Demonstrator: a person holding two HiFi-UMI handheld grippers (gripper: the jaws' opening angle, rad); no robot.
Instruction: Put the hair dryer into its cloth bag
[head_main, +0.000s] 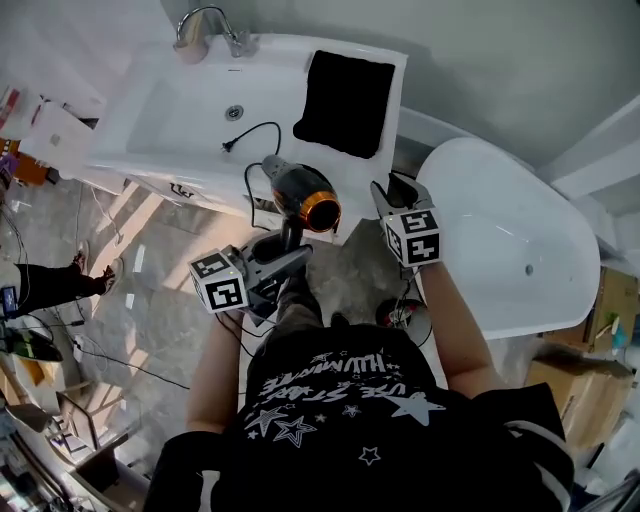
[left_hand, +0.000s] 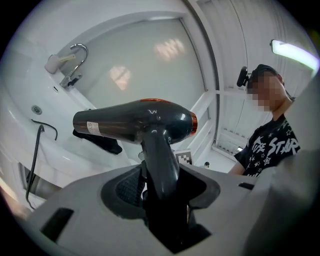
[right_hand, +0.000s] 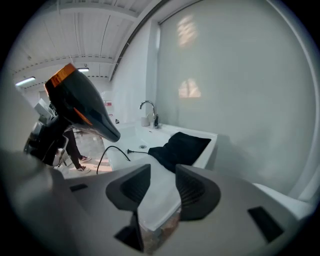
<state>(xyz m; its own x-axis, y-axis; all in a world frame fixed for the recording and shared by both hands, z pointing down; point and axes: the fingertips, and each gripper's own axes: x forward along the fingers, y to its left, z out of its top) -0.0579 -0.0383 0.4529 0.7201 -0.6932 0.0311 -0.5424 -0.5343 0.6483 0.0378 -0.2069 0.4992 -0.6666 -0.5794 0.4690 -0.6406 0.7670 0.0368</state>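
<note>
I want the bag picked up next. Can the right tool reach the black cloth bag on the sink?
Probably yes. The right tool is open and empty, pointed at the cloth bag, with only bare sink top between. The hair dryer, held in the left tool, is off to one side.

Black T-shirt (head_main: 340, 425), white stars, seemingly short-sleeved

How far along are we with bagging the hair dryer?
Done: the hair dryer is up off the counter, its handle clamped in the left gripper. In hand: the right gripper, open and empty, points toward the black cloth bag, lying flat on the washbasin ledge. Left: open the bag, slide the dryer in; its cord trails into the basin.
</note>
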